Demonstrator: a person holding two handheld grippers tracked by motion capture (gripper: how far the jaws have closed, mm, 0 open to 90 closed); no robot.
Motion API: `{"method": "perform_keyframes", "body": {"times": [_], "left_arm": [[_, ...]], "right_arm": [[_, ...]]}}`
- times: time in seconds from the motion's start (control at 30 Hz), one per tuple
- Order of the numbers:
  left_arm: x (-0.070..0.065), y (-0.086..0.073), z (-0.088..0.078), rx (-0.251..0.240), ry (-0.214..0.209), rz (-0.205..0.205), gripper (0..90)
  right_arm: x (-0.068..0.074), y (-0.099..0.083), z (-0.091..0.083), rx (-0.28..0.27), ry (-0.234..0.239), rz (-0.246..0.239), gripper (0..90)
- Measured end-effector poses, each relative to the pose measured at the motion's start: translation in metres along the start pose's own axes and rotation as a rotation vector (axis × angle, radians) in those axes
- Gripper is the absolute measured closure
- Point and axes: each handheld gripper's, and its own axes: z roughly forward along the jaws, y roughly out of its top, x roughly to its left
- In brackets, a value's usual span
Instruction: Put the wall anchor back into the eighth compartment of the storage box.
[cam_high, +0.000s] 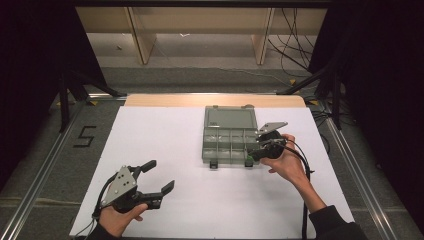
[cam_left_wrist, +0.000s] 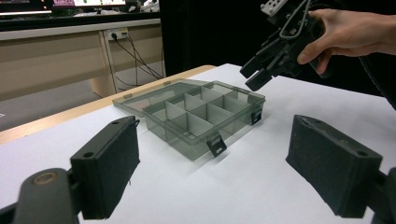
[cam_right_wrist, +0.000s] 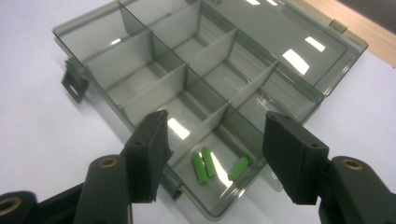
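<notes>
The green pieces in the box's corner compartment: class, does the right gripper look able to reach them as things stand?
Probably yes. The right gripper hangs just above the green pieces with its jaws apart, the compartment box has its lid folded back, and nothing lies between jaws and pieces.

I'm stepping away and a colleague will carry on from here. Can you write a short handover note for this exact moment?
Right gripper: open, nothing between its jaws, hovering over the near right corner compartment of the translucent grey plastic organiser box, whose lid lies folded back flat.
Left gripper: open and empty, resting apart from the box at the table's near left.
Done: three small green cylindrical pieces lie in that corner compartment.
Left: the other compartments look empty; I see no further pieces on the white table sheet. The lid is not yet closed, and both black front latches hang open.
</notes>
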Motion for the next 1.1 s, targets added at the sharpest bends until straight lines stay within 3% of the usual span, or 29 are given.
{"method": "perform_keyframes", "body": {"times": [0.1,0.27,0.47,0.57,0.8,0.93,1.1], "left_arm": [[0.000,0.000,0.000,0.000,0.000,0.001,16.0],[0.000,0.000,0.000,-0.001,-0.001,0.000,16.0],[0.000,0.000,0.000,-0.001,0.001,0.001,16.0],[0.000,0.000,0.000,0.000,0.000,0.001,16.0],[0.000,0.000,0.000,0.000,0.001,0.002,16.0],[0.000,0.000,0.000,0.003,0.001,0.005,16.0],[0.000,0.000,0.000,0.004,0.002,0.005,16.0]], "right_arm": [[0.005,-0.002,-0.005,-0.051,-0.001,-0.010,38.7],[0.012,-0.005,-0.013,-0.051,0.019,0.004,35.3],[0.020,-0.007,-0.019,-0.096,0.038,0.011,35.0],[0.026,-0.009,-0.024,-0.127,0.056,0.038,34.5],[0.039,-0.015,-0.033,-0.211,0.068,0.028,31.3],[0.046,-0.018,-0.037,-0.217,0.078,0.037,30.0],[0.056,-0.024,-0.042,-0.269,0.107,0.038,29.0]]}}
